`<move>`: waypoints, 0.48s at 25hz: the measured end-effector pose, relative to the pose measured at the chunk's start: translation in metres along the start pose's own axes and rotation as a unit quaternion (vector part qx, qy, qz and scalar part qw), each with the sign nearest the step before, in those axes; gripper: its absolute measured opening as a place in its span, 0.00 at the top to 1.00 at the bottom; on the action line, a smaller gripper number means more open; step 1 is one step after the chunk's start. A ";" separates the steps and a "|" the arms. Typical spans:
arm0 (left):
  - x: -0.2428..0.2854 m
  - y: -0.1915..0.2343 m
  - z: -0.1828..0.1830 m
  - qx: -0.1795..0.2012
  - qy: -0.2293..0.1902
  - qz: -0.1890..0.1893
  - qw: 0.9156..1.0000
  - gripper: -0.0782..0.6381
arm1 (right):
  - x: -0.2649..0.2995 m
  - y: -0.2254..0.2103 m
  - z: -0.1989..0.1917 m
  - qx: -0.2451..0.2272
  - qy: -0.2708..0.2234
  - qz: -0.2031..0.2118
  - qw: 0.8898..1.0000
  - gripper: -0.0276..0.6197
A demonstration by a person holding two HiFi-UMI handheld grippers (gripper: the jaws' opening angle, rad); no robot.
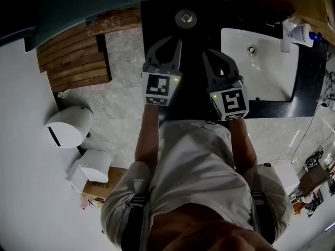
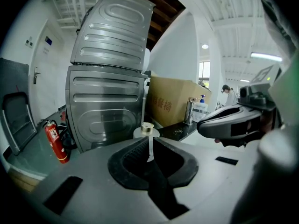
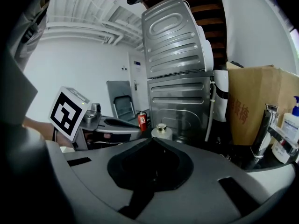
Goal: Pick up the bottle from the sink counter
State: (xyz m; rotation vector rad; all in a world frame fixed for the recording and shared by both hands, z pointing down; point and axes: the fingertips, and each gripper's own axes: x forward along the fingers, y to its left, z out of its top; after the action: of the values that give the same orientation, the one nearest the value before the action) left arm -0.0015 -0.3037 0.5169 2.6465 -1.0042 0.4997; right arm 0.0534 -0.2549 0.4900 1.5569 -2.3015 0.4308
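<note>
Both tools are pinched together and empty: left gripper (image 1: 170, 42), right gripper (image 1: 214, 54). The bottle (image 1: 186, 19) stands on the dark counter (image 1: 157, 20) at twelve o'clock, well apart from them. Pushing in with the jaws unopened would likely topple it, perhaps toward the sink (image 1: 261, 61) at two o'clock.

Blk counter (image 1: 157, 20), wht sink (image 1: 261, 72), red extinguisher (image 2: 55, 136), brown box (image 2: 175, 104), gold-cap bottle (image 2: 146, 129).
</note>
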 end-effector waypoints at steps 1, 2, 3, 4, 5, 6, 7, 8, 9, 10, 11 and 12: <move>0.002 0.000 -0.001 0.001 0.002 0.001 1.000 0.88 | 0.001 -0.001 -0.001 0.001 0.001 0.001 1.000 0.96; 0.003 0.000 -0.002 0.001 0.003 0.001 1.000 0.88 | 0.001 -0.001 -0.002 0.002 0.003 0.002 1.000 0.96; 0.005 0.000 -0.003 0.001 0.005 0.001 1.000 0.88 | 0.002 -0.002 -0.003 0.002 0.004 0.002 1.000 0.96; 0.007 0.000 -0.003 0.001 0.007 0.001 1.000 0.88 | 0.003 -0.004 -0.004 0.003 0.005 0.002 1.000 0.96; 0.009 0.000 -0.004 0.002 0.008 0.001 1.000 0.88 | 0.003 -0.005 -0.005 0.003 0.006 0.002 1.000 0.96; 0.011 0.001 -0.005 0.003 0.010 0.001 1.000 0.88 | 0.004 -0.006 -0.006 0.003 0.007 0.002 1.000 0.96; 0.013 0.001 -0.005 0.004 0.011 0.002 1.000 0.88 | 0.005 -0.007 -0.006 0.003 0.007 0.002 1.000 0.96; 0.014 0.002 -0.006 0.006 0.013 0.002 1.000 0.88 | 0.007 -0.008 -0.006 0.004 0.007 0.003 1.000 0.96; 0.016 0.002 -0.007 0.006 0.015 0.002 1.000 0.88 | 0.008 -0.008 -0.007 0.004 0.008 0.004 1.000 0.96; 0.017 0.002 -0.008 0.006 0.016 0.002 1.000 0.88 | 0.009 -0.009 -0.007 0.005 0.009 0.006 1.000 0.96; 0.018 0.002 -0.008 0.007 0.018 0.002 1.000 0.88 | 0.010 -0.009 -0.008 0.005 0.010 0.007 1.000 0.96; 0.020 0.002 -0.009 0.007 0.019 0.002 1.000 0.88 | 0.011 -0.009 -0.009 0.005 0.010 0.007 1.000 0.96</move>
State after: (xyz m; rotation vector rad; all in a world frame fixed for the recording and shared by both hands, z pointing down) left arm 0.0087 -0.3134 0.5336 2.6381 -0.9976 0.5587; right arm 0.0586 -0.2636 0.5033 1.5340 -2.3000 0.4613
